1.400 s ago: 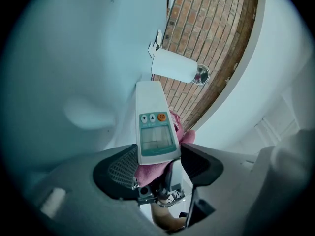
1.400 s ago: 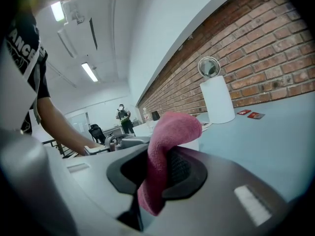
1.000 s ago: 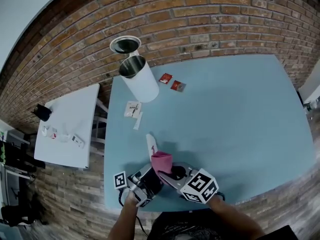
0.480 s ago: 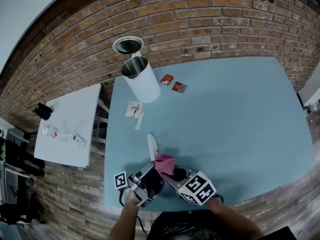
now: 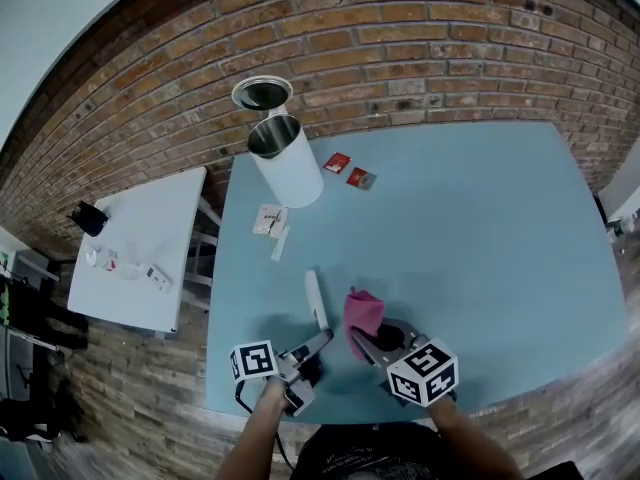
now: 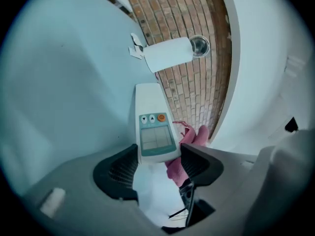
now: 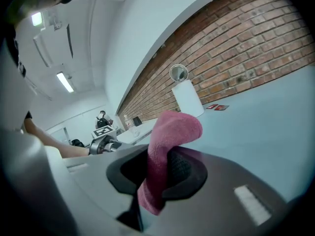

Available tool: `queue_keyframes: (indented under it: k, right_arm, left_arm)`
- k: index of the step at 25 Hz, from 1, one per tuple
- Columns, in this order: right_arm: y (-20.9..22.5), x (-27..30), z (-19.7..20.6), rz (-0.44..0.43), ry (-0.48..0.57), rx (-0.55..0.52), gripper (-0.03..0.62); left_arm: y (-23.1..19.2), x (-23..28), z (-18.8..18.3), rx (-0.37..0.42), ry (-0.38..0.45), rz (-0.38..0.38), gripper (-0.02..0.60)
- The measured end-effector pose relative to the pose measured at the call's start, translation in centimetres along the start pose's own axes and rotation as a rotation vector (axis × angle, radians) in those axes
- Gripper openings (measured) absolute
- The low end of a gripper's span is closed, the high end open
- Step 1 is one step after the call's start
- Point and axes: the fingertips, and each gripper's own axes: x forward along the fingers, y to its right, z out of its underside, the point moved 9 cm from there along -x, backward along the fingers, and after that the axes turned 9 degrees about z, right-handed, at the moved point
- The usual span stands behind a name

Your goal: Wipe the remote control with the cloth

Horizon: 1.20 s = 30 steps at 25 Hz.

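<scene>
The white remote control (image 5: 316, 298) points away from me over the blue table (image 5: 480, 228), its near end in my left gripper (image 5: 314, 340). In the left gripper view the remote control (image 6: 153, 127) shows its grey screen and orange button, and both jaws of the left gripper (image 6: 156, 157) press on its sides. To its right, my right gripper (image 5: 368, 338) is shut on the pink cloth (image 5: 361, 311), which stands up a little apart from the remote. In the right gripper view the cloth (image 7: 170, 134) hangs folded over between the dark pads of the right gripper (image 7: 156, 170).
A white cylinder can (image 5: 285, 163) and its round lid (image 5: 262, 93) stand at the table's far left corner. Two red packets (image 5: 348, 169) and white paper scraps (image 5: 268, 222) lie near it. A white side table (image 5: 140, 248) stands to the left, with a brick wall behind.
The right gripper has carried the pink cloth to the right, off the remote's near end. The left gripper has rolled and sunk a little with the remote in it.
</scene>
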Motion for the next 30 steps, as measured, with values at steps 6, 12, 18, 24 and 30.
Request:
queue_keyframes:
  k: [6,12,18,24,30]
  right_arm:
    - [2.3,-1.9,-0.6,0.09,0.019,0.027,0.075]
    - [3.2,-2.7,-0.2,0.115,0.014,0.051,0.075]
    - [3.8,-3.5,0.0,0.113,0.008,0.067,0.075]
    - [3.9,-4.3,0.3,0.104,-0.002,0.066,0.075]
    - [3.5,-5.0,0.7,0.076,-0.012,0.071,0.075]
  left_arm:
    - [1.1,0.9,0.8,0.268,-0.14,-0.323,0.273]
    - [2.3,2.0,1.2,0.461,-0.241,-0.524,0.273]
    - [3.2,3.2,1.9,0.692,-0.374,-0.74,0.275]
    - [3.1,3.8,2.5,0.828,-0.466,-0.909,0.276]
    - [3.0,4.3,2.9,0.904,-0.509,-0.974,0.287]
